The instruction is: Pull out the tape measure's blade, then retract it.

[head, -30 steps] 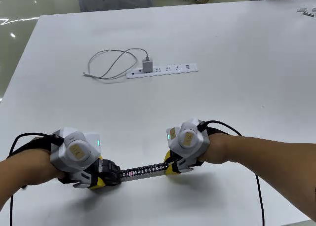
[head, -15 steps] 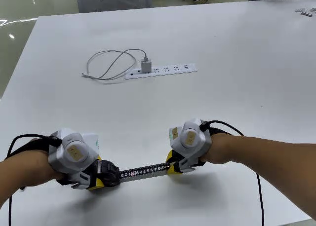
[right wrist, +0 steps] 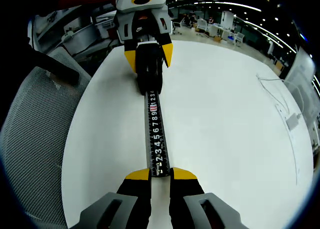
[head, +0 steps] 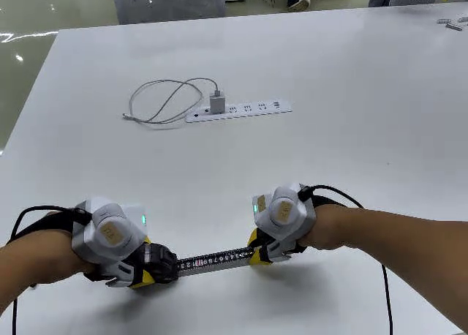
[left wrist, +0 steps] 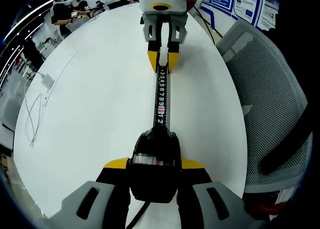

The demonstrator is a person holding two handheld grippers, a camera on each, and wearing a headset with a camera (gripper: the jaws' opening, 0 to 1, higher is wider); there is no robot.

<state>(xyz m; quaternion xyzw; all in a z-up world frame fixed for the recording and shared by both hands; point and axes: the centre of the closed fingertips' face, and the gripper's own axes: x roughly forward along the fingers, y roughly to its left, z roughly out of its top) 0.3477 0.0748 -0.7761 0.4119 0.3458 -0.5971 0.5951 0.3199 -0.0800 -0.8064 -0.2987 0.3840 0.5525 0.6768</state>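
left gripper [head: 150, 268] clamped on black tape measure case [left wrist: 155, 159] | right gripper [right wrist: 160, 175] pinched tight on blade [right wrist: 156, 134] end | blade straight between them, near tabletop [head: 329, 93] front edge | power strip [head: 238, 108] well apart

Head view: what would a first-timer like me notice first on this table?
A black tape measure is stretched between two hand-held grippers at the near edge of the white table: the left gripper clamps its case, the right gripper pinches the numbered blade. Farther back lies a white power strip with a looped cable.
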